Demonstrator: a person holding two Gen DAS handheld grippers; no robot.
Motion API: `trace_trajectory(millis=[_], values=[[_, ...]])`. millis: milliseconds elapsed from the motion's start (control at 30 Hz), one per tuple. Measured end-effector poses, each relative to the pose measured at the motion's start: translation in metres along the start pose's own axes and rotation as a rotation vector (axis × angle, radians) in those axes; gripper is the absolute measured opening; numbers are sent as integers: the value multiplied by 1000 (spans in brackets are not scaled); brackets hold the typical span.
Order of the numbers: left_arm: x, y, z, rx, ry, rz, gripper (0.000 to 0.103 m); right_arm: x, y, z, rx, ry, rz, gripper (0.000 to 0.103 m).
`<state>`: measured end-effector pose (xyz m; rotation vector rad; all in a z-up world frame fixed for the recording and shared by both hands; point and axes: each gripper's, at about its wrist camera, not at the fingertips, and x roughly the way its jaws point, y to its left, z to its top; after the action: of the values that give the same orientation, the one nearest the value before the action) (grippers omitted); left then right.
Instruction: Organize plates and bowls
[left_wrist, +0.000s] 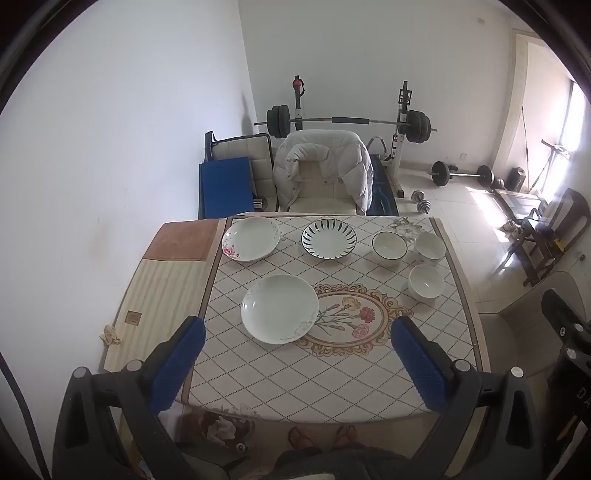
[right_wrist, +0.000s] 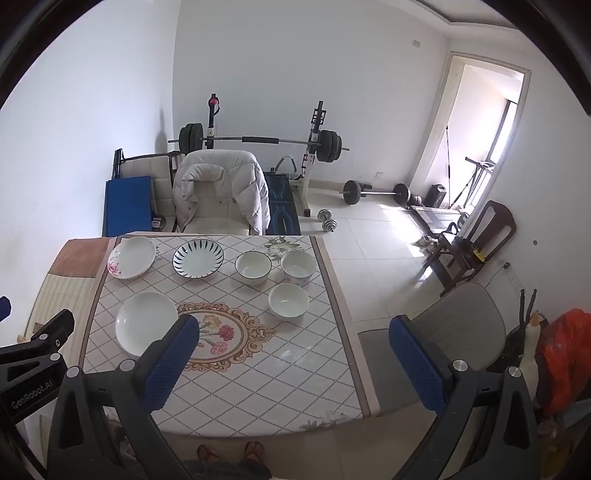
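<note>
With both the left tongs (left_wrist: 297, 354) and right tongs (right_wrist: 293, 354) spread wide and empty above the worktop (left_wrist: 332, 387), I would start by gripping the near white plate (left_wrist: 279, 308) by its rim, lifting it level toward the far plates.

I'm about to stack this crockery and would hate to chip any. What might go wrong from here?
1. The two far bowls stand almost touching, so a wide-open right claw may knock one while taking the other.
2. The nearest plate lies flat on the tablecloth; the left claw may struggle to get under its rim, and it could slide.
</note>
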<state>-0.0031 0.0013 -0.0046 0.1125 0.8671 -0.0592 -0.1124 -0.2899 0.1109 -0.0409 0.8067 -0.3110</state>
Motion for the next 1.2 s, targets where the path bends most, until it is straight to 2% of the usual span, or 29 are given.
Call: trace_trajectory(millis=[700,1200], values=[[-18,-11,-4,-17,-19,5,103,-1,-6,0,4,3,14,103],[-17,-13,-2,-34,-26,12,103,4,-7,-1,4,14,30,103]])
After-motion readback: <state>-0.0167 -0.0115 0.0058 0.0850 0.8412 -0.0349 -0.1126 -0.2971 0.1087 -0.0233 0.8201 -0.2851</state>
